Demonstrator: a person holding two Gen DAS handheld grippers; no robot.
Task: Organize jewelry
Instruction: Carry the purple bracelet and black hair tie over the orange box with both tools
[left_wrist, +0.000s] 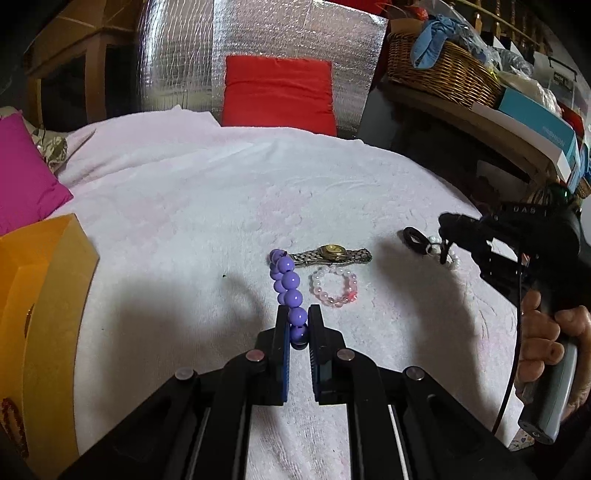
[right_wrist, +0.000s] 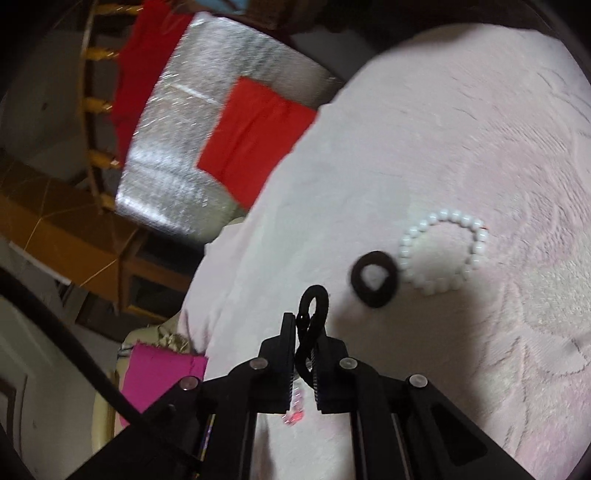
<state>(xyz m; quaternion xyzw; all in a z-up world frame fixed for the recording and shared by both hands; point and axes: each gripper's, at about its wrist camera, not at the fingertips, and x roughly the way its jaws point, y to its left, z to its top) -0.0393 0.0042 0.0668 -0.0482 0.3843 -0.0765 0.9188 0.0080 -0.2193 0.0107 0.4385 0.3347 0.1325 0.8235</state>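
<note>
While the left gripper (left_wrist: 298, 317) clamps a purple bead bracelet (left_wrist: 289, 291) above the pale pink towel (left_wrist: 184, 221), the right gripper (right_wrist: 306, 321) pinches a looped black hair tie (right_wrist: 314, 306).

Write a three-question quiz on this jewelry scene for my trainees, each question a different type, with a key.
1. True or false: the left tongs grip the purple bead bracelet.
2. Multiple choice: what do the right tongs hold? A) gold-faced watch B) black cord loop C) white bead bracelet
3. Fill in: the gold-faced watch lies on the towel just beyond the ____ bead bracelet.

Key: 1 true; 2 B, the black cord loop; 3 pink.
</note>
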